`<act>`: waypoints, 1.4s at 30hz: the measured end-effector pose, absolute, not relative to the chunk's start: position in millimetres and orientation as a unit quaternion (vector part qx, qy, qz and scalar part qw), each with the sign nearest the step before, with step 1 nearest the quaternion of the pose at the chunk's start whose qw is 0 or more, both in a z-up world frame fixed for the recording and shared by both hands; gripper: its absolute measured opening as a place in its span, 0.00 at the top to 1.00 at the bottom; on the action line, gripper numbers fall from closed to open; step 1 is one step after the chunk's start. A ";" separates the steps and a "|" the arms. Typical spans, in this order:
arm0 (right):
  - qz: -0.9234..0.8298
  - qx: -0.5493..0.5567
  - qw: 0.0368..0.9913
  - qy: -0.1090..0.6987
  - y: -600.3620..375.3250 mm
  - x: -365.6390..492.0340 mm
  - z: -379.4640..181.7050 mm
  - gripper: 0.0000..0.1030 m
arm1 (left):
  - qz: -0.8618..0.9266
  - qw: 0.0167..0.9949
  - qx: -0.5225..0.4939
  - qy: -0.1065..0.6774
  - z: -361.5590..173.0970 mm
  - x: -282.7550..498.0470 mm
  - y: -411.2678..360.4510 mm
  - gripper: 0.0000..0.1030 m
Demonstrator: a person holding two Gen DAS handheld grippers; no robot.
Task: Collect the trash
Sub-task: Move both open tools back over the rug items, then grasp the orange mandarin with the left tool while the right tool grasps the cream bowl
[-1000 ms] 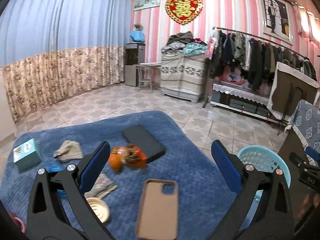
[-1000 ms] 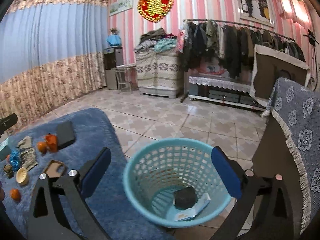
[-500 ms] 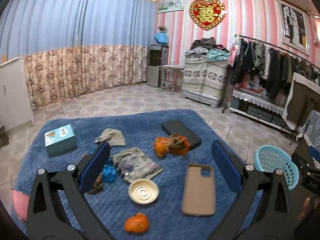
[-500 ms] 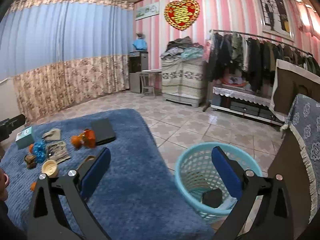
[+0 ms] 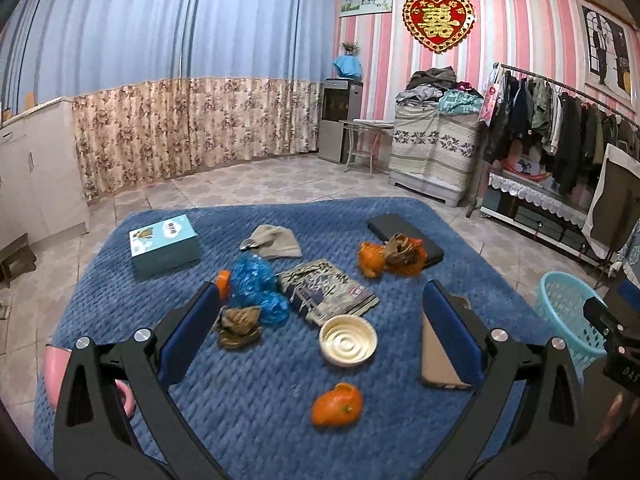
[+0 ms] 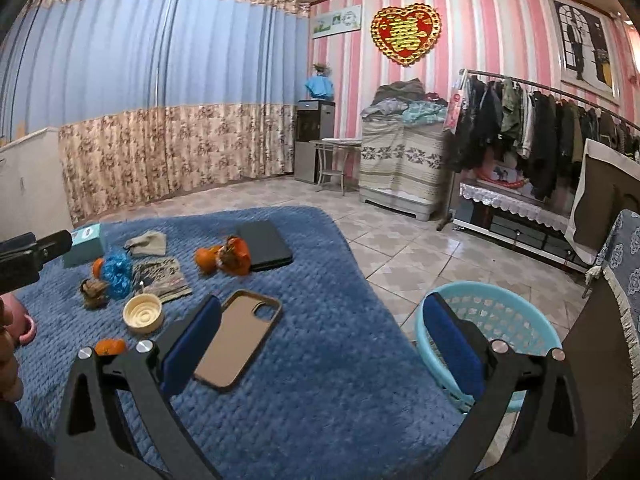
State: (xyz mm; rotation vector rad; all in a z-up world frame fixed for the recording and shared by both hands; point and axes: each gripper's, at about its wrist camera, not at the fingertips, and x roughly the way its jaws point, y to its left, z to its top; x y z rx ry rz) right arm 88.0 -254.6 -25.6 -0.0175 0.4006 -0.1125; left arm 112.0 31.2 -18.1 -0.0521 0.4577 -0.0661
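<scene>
Trash lies scattered on a blue rug [image 5: 400, 440]: a crumpled blue wrapper [image 5: 256, 284], a brown crumpled scrap [image 5: 238, 322], a flattened printed packet [image 5: 328, 292], a cream round lid [image 5: 348, 340], orange peel [image 5: 338, 404] and an orange-and-brown heap [image 5: 394, 258]. My left gripper [image 5: 320, 336] hangs open above the lid, holding nothing. A light blue basket [image 6: 492, 328] stands on the tiles right of the rug. My right gripper [image 6: 320, 344] is open and empty, hovering between a tan phone case [image 6: 240, 336] and the basket.
A teal box [image 5: 166, 244], a beige cloth [image 5: 274, 242], a black tablet [image 5: 404, 236] and a pink object [image 5: 54, 364] also sit on the rug. A clothes rack [image 6: 540, 128], covered cabinets and a patterned-cloth table edge [image 6: 624, 264] line the right side.
Both grippers have swung left, away from the basket and toward the rug. More of the trash has come into the left wrist view. Both stayed open.
</scene>
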 end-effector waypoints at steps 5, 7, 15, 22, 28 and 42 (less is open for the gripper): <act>-0.049 -0.014 0.978 0.200 -245.8 88.0 -28.4 0.04 | -0.028 0.972 -0.032 0.230 -24.8 106.2 41.4 0.05; -0.047 -0.012 0.979 0.199 -244.2 86.8 -29.4 0.04 | -0.023 0.972 -0.033 0.234 -28.4 105.4 46.4 0.05; -0.041 -0.016 0.976 0.213 -233.0 89.4 -43.1 0.04 | -0.007 0.970 -0.035 0.239 -38.4 101.9 63.4 0.05; -0.034 -0.015 0.974 0.223 -222.1 96.0 -56.2 0.04 | 0.005 0.968 -0.030 0.247 -51.6 102.3 78.8 0.05; -0.024 -0.020 0.969 0.243 -210.8 107.1 -72.1 0.04 | 0.001 0.962 -0.037 0.270 -75.6 109.5 84.1 0.05; -0.062 0.011 0.961 0.268 -228.9 115.9 -86.4 0.04 | -0.038 0.948 -0.016 0.314 -122.2 121.4 31.7 0.07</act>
